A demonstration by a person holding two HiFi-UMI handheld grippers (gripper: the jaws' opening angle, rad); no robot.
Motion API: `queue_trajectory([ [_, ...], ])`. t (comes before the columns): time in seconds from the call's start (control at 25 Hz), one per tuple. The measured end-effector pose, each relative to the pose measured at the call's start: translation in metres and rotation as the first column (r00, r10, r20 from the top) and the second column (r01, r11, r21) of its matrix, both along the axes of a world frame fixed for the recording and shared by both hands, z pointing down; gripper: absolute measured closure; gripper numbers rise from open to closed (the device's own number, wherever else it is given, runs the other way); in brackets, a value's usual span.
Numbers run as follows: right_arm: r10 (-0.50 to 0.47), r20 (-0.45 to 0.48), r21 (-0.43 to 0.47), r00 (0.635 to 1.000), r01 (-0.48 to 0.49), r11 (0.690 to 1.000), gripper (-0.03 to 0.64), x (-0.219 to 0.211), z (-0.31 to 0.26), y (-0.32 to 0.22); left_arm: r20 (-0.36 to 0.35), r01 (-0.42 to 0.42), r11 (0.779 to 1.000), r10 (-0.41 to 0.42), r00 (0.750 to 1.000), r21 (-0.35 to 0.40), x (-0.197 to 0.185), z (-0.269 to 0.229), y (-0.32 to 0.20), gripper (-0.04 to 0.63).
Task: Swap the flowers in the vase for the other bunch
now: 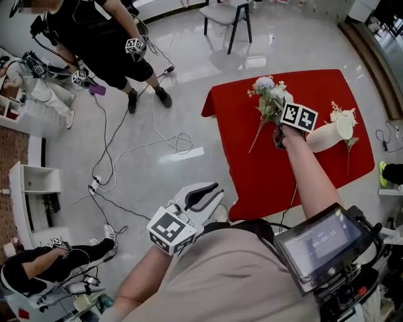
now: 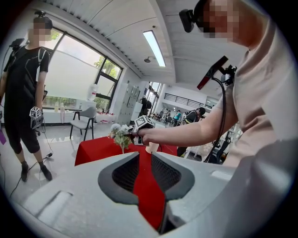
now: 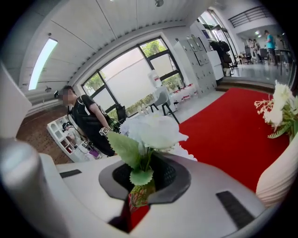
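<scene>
The right tool point(image 1: 280, 130) is closed on a bunch of white flowers point(image 1: 269, 94), with the stems pinched between its jaws just below the leaves. In the right gripper view the pale blooms point(image 3: 153, 131) are seen standing up out of the shut jaws, with a serrated green leaf point(image 3: 132, 177) at the point of the grip. The bunch is held over the far part of the red surface point(image 1: 264, 170), toward its left edge, and one long stem point(image 1: 257, 137) is angled down toward that edge. Whether the stem's end touches the cloth cannot be told.

A cream vase point(image 1: 327, 136) is laid on its side near the right edge of the surface, just beside the right tool, with its mouth turned toward that edge. The other bunch point(image 1: 343, 115) is seen at the vase's mouth, with a thin stem trailing toward the near edge. Whether any part of it sits inside the vase cannot be told. In the right gripper view the vase's flank point(image 3: 279, 179) fills the lower right, and the other bunch point(image 3: 279, 109) is seen beyond it.

The left tool point(image 1: 204, 195) is held off the surface, beyond its near left corner and close to the person's body. Its jaws are set a little apart, and only the red surface beyond is seen through the gap.

On the grey floor point(image 1: 157, 119) beyond the left edge, loose cables point(image 1: 179, 141) are spread. A person in black point(image 1: 101, 38) is standing there, and a grey chair point(image 1: 228, 16) is placed past the far edge.
</scene>
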State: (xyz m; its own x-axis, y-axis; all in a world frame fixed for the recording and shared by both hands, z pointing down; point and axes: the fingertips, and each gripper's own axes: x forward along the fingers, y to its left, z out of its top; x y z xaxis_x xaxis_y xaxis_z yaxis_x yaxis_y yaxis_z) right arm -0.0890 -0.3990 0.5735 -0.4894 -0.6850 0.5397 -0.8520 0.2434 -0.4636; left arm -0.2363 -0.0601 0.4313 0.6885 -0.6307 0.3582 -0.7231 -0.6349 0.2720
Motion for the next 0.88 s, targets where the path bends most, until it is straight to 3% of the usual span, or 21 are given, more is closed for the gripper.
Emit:
queue_trajectory([
  [0.48,-0.054,0.056,0.179,0.997,0.043,0.983,0.568,0.043,-0.099,0.038,-0.001,-0.103,0.994,0.103,0.995,0.040,0.066,-0.014,0.006,0.532],
  [0.88,-0.069,0.073,0.403,0.995,0.034,0.915,0.568,0.108,-0.227,0.070,-0.011,-0.158,0.984,0.160,0.987,0.086,0.126,-0.028,0.023,0.532],
])
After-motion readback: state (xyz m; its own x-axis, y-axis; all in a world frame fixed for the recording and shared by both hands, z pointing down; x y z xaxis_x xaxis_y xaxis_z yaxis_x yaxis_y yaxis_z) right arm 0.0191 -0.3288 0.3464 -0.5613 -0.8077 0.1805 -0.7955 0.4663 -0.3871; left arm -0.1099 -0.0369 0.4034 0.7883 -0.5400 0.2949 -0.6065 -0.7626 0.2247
